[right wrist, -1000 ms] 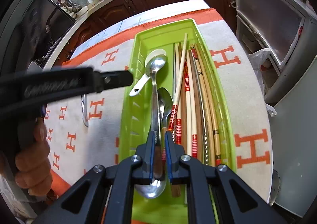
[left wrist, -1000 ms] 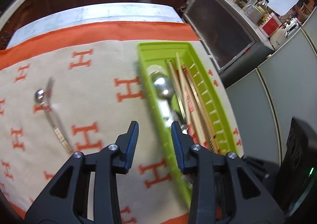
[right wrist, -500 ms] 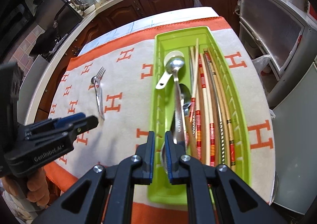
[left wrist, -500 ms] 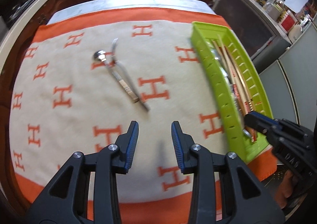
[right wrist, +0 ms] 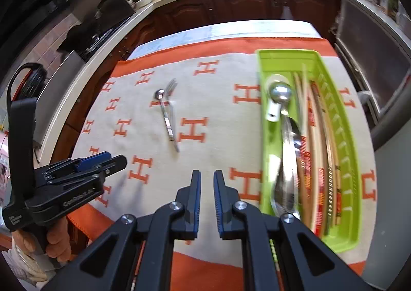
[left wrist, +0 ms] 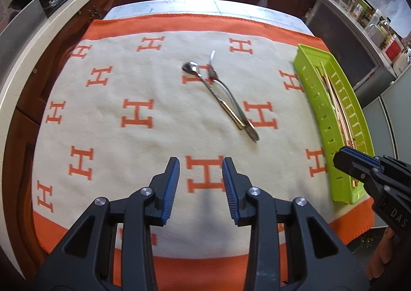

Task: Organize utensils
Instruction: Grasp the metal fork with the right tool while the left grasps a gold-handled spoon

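Note:
A metal spoon (left wrist: 205, 80) and a fork (left wrist: 231, 100) lie crossed side by side on the cream and orange cloth (left wrist: 133, 136), and the right wrist view shows the spoon (right wrist: 164, 111) and fork (right wrist: 172, 90) too. The green tray (left wrist: 308, 77) at the right holds several spoons and chopsticks (right wrist: 312, 136). My left gripper (left wrist: 201, 161) hangs open and empty over the cloth, nearer to me than the spoon and fork. My right gripper (right wrist: 207, 174) is nearly closed with only a slim gap, empty, over the cloth just left of the tray (right wrist: 354, 162).
Wooden cabinets and a pale counter edge (left wrist: 51, 21) curve round the far and left sides. A grey appliance (right wrist: 372, 64) stands right of the table. Jars crowd the counter (left wrist: 372, 21) at the back right. A hand (right wrist: 56, 239) holds the left gripper (right wrist: 117, 160).
My left gripper has swung left, away from the tray, so the spoon and fork now lie ahead of it. My right gripper has drawn back off the tray to the cloth beside it.

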